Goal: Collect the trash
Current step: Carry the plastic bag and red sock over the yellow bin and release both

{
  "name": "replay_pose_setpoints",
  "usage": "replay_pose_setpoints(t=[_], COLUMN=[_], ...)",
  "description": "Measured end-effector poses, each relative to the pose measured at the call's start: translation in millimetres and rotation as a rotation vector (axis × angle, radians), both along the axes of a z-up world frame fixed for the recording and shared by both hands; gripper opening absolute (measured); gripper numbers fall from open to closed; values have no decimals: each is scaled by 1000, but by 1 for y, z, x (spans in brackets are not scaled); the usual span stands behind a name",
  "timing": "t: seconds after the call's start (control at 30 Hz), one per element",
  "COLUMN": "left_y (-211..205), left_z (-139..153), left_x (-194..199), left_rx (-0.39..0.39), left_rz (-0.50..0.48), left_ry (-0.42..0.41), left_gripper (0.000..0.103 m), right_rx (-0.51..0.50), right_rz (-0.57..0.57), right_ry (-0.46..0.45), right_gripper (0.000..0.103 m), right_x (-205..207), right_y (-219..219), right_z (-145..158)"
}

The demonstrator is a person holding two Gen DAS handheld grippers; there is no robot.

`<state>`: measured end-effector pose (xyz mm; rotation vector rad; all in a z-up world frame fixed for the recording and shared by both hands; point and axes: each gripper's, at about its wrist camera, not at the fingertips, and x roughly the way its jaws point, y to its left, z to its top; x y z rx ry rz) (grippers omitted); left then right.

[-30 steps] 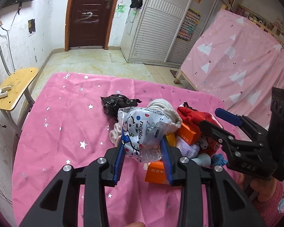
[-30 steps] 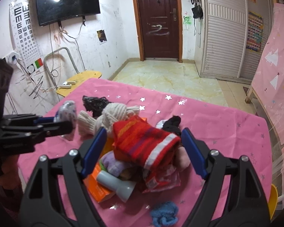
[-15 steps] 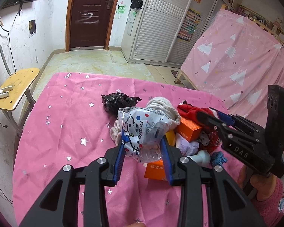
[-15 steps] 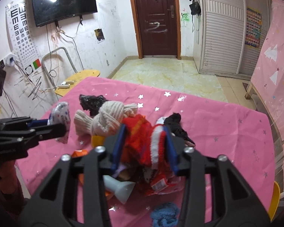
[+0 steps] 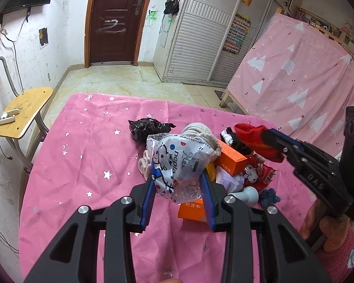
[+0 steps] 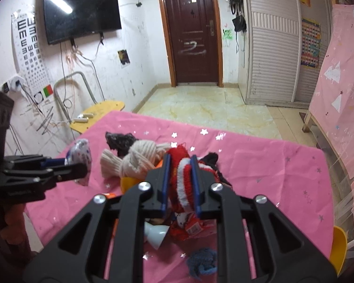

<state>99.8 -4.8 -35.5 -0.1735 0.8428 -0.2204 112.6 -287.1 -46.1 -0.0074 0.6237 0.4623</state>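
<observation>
Your left gripper (image 5: 179, 184) clamps a crumpled printed plastic wrapper (image 5: 177, 162) above the pink tablecloth (image 5: 87, 155). Your right gripper (image 6: 179, 179) pinches a red-and-white knit sock (image 6: 183, 176) tight (pads pressed into the wool) over the pile of boxes (image 5: 230, 160), socks and wrappers at mid-table.

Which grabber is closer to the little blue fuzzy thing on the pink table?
Probably the right. The right gripper, clamping the red sock, sits almost over the blue fuzzy thing. The left gripper, holding the printed plastic bag, is off to its side.
</observation>
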Motion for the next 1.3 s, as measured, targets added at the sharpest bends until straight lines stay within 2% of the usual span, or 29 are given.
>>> replay_pose_setpoints(t=[0.37,0.77,1.3], left_y=[-23,-69,-174], left_z=[14,30,45], left_x=[-13,-20,-25], left_rx=[36,83,112], left_rz=[-19,-95,-258], left_ry=[-47,-85,-128], left_gripper=[28,28,28], right_rx=[67,131,159], right_rz=[-51,-157,-409], right_ry=[-48,-95,-97], right_gripper=[16,16,16], right_x=[-18,-44,-80], right_y=[-39,-108,-230], right_z=[13,20,3])
